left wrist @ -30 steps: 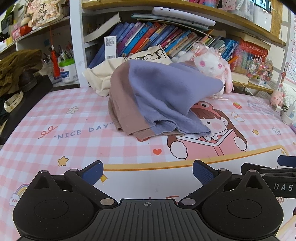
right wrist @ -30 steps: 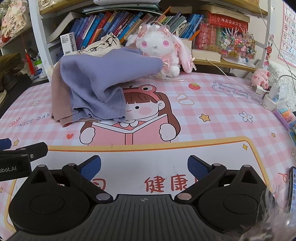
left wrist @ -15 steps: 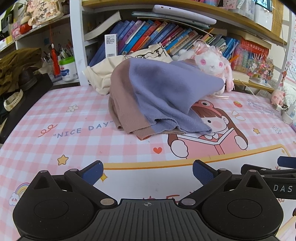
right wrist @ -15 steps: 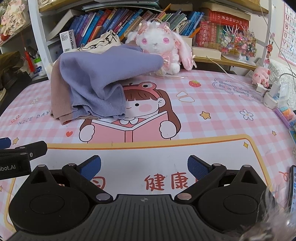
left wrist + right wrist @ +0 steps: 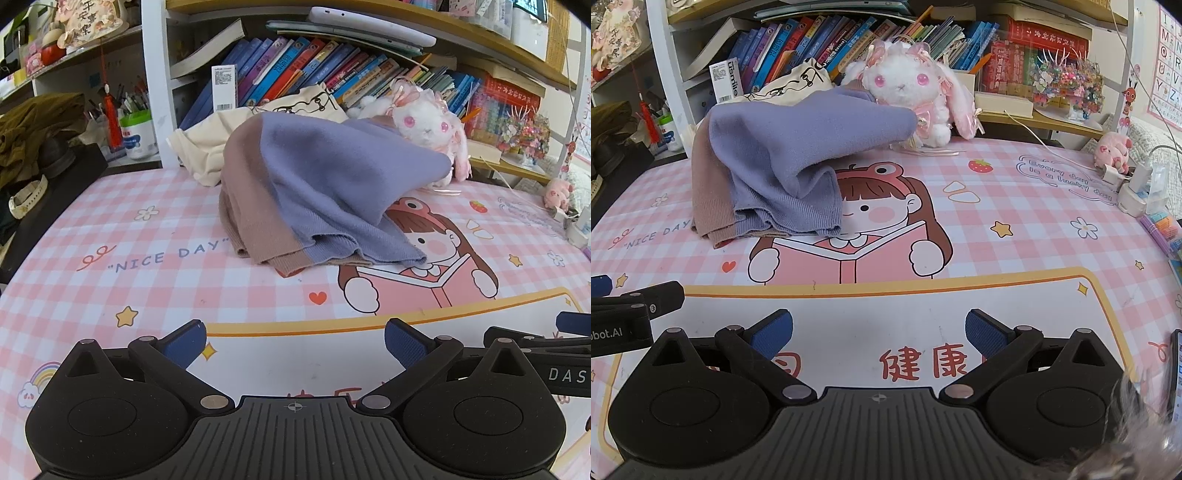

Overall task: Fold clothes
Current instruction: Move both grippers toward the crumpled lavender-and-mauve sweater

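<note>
A knitted garment, lavender-blue with a brown panel (image 5: pixel 325 184) (image 5: pixel 790 147), lies heaped at the back of the pink checked table mat, draped up against things behind it. My left gripper (image 5: pixel 293 341) hovers open over the white front panel of the mat, well short of the garment. My right gripper (image 5: pixel 879 330) is also open, with nothing between its blue pads, over the same white panel to the right. Each gripper's tip shows at the edge of the other's view.
A white plush rabbit (image 5: pixel 908 88) sits right behind the garment, a cream cloth bag (image 5: pixel 221 147) to its left. Bookshelves line the back. A pink plush pig (image 5: pixel 1113 151), chargers and cables lie at the right edge; dark clothing (image 5: pixel 33 133) lies at the left.
Both views have crept slightly nearer to the garment. Both grippers stay open and the garment has not moved.
</note>
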Tool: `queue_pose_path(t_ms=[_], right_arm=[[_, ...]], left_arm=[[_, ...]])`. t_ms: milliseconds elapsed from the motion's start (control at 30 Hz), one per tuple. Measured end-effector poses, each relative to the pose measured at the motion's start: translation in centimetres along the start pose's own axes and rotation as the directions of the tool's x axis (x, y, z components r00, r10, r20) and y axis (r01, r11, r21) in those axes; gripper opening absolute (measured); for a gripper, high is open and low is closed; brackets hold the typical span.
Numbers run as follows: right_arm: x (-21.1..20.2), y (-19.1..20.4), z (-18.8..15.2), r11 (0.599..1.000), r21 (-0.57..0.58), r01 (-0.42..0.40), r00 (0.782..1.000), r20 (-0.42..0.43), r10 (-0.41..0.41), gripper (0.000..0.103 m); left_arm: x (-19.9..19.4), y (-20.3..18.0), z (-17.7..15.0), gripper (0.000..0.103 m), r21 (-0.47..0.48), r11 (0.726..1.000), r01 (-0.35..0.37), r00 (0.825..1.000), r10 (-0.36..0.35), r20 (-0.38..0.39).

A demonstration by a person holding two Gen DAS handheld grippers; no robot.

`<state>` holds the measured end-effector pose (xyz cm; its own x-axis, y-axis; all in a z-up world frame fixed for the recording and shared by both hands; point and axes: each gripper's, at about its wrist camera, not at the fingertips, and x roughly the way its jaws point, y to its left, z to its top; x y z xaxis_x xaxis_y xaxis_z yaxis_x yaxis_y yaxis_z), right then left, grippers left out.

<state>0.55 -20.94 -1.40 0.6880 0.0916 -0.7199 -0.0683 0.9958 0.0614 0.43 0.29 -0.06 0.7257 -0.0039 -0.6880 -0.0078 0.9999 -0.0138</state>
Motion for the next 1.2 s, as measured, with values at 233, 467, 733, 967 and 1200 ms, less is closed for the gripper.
queue_pose_path(t_ms=[233,467,733,967,1200], right_arm=[[0.16,0.01,0.08,1.0,-0.001,0.0,1.0,0.0,0.0,0.101],[0.29,0.03,0.11,1.0,0.0,0.0,1.0,-0.003,0.0,0.101],[0.5,0.03,0.14,1.0,0.0,0.0,1.0,-0.008,0.0,0.101],[0.66,0.06,0.23,1.0,0.0,0.0,1.0,-0.012,0.0,0.101],[0.83,0.08,0.3,1.0,0.001,0.0,1.0,-0.017,0.0,0.101]], left_arm=[[0.0,0.04,0.05,0.103,0.0,1.0,0.0,1.0,0.0,0.005],[0.1,0.04,0.07,0.103,0.001,1.0,0.002,1.0,-0.002,0.003],[0.23,0.08,0.07,0.103,0.001,1.0,0.004,1.0,-0.004,0.001],[0.37,0.09,0.11,0.103,0.001,1.0,0.005,1.0,-0.005,-0.002],[0.61,0.05,0.24,0.103,0.001,1.0,0.007,1.0,-0.007,-0.01]])
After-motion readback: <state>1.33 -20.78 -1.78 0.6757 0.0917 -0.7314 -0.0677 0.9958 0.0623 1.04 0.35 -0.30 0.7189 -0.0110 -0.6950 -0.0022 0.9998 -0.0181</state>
